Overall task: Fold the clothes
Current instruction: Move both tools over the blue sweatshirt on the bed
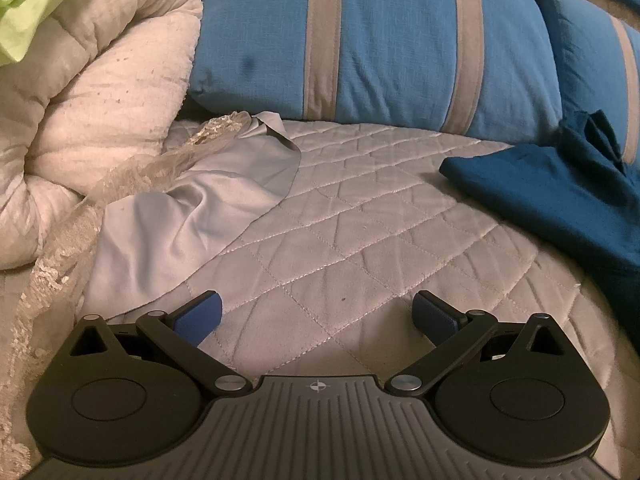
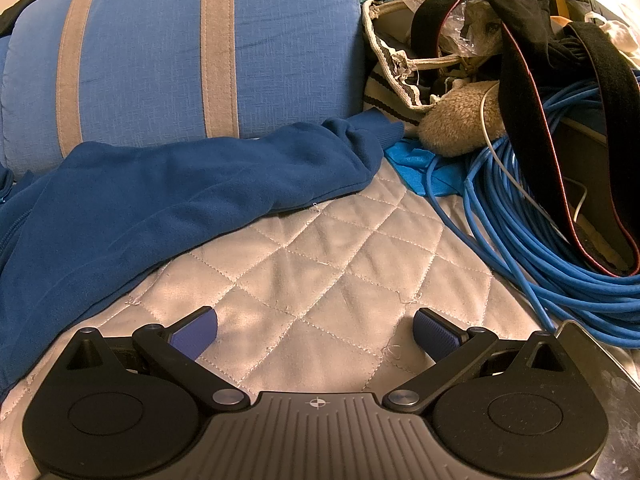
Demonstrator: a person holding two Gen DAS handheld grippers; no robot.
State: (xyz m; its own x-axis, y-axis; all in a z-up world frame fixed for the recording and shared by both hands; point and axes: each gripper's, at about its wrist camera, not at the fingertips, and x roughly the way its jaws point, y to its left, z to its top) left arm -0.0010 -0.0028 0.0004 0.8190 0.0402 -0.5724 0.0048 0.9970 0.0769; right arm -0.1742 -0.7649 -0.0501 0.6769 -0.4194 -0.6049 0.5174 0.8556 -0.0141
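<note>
A dark blue sweatshirt lies spread on the quilted grey bedspread, one sleeve stretched to the right, its cuff near the pillow. Its other edge shows at the right of the left wrist view. A crumpled light grey garment with lace trim lies at the left in that view. My left gripper is open and empty over bare quilt between the two garments. My right gripper is open and empty over bare quilt, just in front of the sweatshirt.
Blue pillows with grey stripes stand behind. A rolled beige comforter is at the left. A coil of blue cable, a black strap, a fuzzy tan item and a woven bag crowd the right.
</note>
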